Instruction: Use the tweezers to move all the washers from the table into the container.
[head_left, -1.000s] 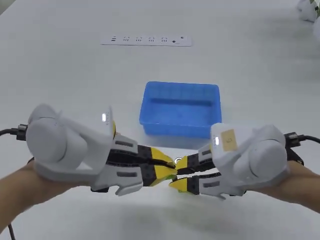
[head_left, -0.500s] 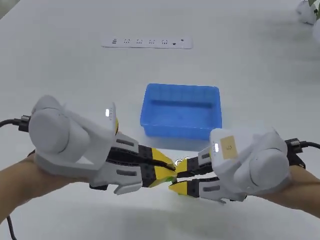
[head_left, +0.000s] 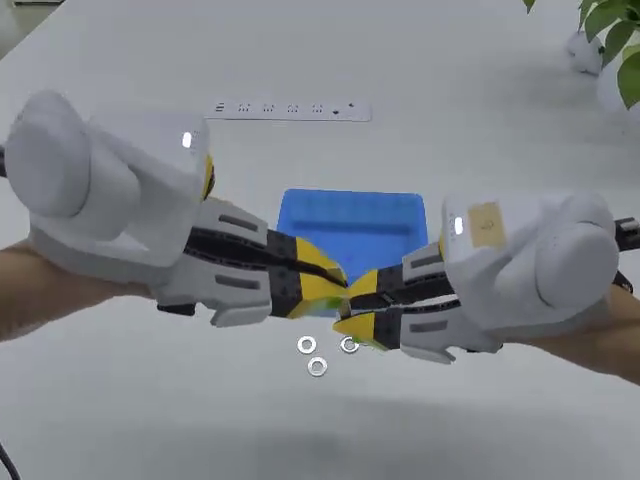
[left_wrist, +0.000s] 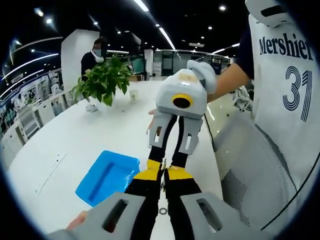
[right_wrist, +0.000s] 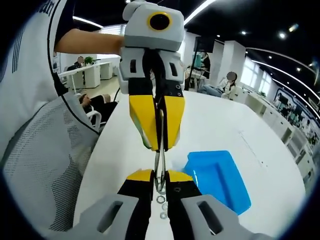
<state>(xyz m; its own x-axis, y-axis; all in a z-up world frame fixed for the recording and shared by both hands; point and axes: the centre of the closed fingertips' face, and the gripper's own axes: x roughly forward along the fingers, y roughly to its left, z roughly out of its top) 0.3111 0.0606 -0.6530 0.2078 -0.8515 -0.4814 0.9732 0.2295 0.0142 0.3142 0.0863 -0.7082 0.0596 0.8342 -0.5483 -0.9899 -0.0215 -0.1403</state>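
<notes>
Washers (head_left: 306, 345): I count three on the white table (head_left: 480, 130), close together, just in front of the blue container (head_left: 350, 215). Tweezers (right_wrist: 160, 160) are held above them, spanning the two grippers tip to tip. Left gripper (head_left: 335, 287) and right gripper (head_left: 347, 318) each have jaws pressed onto the tweezers.

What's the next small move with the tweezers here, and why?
Probably lower the tweezers until their tips reach one of the three washers. The left gripper and right gripper are both shut on the tweezers above them, and the washers lie loose on the table, near the blue container.
</notes>
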